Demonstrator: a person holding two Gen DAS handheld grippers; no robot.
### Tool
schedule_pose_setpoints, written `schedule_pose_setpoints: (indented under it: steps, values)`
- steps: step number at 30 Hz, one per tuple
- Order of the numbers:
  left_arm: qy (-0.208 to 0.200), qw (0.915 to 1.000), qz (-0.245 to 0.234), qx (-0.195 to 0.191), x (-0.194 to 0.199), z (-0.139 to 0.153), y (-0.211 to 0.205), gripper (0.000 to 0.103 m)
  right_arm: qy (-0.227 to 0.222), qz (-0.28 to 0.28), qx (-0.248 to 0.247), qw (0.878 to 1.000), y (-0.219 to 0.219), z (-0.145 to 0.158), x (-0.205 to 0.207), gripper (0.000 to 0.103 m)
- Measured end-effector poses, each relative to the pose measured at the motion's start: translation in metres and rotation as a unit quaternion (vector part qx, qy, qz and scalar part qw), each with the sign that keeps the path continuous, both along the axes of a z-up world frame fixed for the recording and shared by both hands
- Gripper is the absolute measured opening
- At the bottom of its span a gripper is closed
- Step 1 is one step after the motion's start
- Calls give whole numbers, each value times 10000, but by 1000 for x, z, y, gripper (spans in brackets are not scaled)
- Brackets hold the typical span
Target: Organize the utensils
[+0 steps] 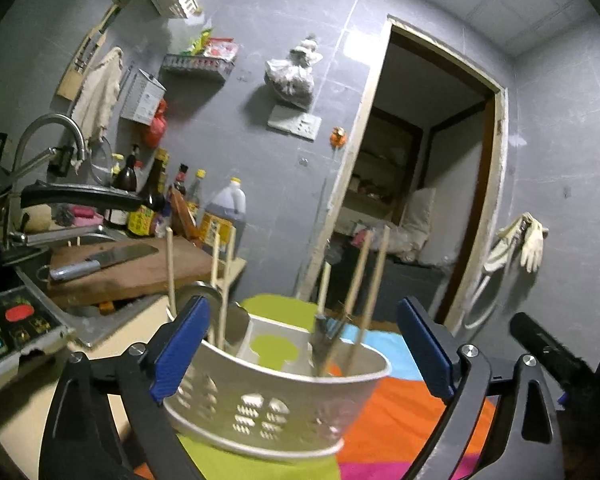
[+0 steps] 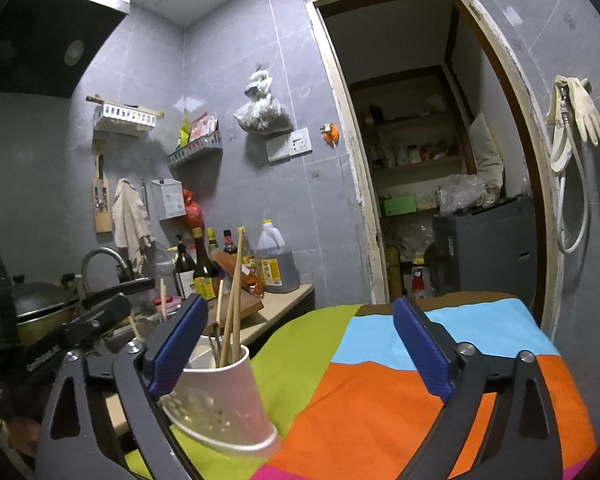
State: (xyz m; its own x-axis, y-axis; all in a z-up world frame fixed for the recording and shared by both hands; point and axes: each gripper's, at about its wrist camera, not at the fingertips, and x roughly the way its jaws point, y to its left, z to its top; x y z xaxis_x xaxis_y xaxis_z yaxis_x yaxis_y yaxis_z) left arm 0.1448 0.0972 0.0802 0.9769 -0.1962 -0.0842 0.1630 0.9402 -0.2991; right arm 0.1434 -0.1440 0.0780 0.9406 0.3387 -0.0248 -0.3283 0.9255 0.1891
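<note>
Left gripper (image 1: 304, 352) jaws wide around utensil holder (image 1: 276, 404), near cloth's (image 1: 404, 412) edge.

The utensil holder (image 1: 276, 404) was pale silver-grey with punched drop-shaped holes, and the chopsticks (image 1: 374, 276) in it were light tan. Under the holder, the cloth (image 2: 380, 392) showed broad wavy patches of lime green, sky blue, orange, brown and magenta. Each gripper (image 1: 304, 354) (image 2: 298, 350) had ribbed dark-blue pads on black arms. Behind the holder, the wall tiles (image 2: 292, 40) were grey.

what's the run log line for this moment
left gripper: open, holder between jaws | right gripper: open, empty | chopsticks: in holder | holder: on cloth
</note>
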Motion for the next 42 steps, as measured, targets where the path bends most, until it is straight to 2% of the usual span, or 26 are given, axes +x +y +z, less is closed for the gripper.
schedule_pose_setpoints:
  steps: [3, 10, 14, 21, 25, 29, 33, 37, 42]
  values:
    - [240, 9995, -107, 182, -9, 0, -13, 93, 29, 9, -16, 10000, -12, 6, -20, 101]
    - [523, 9972, -453, 299, -39, -4, -36, 96, 217, 81, -28, 9997, -42, 24, -72, 103]
    - [632, 9950, -587, 505, -58, -5, -51, 96, 749, 339, -44, 9966, -57, 30, -88, 103]
    - [864, 9899, -822, 765, -83, -20, -64, 96, 1629, 457, -103, 9855, -70, 8, -104, 103]
    - [916, 9896, -651, 893, -96, -32, -66, 96, 1776, 284, -193, 9835, -69, -8, -112, 103]
    - [949, 9906, -445, 873, -106, -45, -63, 96, 1743, 42, -296, 9842, -65, -22, -121, 103]
    - [915, 9925, -166, 791, -115, -56, -60, 96, 1260, -639, -522, 9886, -60, -33, -138, 103]
    - [683, 9939, 170, 852, -123, -62, -58, 96, 770, -1113, -752, 9879, -55, -41, -151, 103]
    - [317, 9942, 510, 893, -136, -71, -57, 96, 333, -1453, -754, 9859, -53, -52, -158, 103]
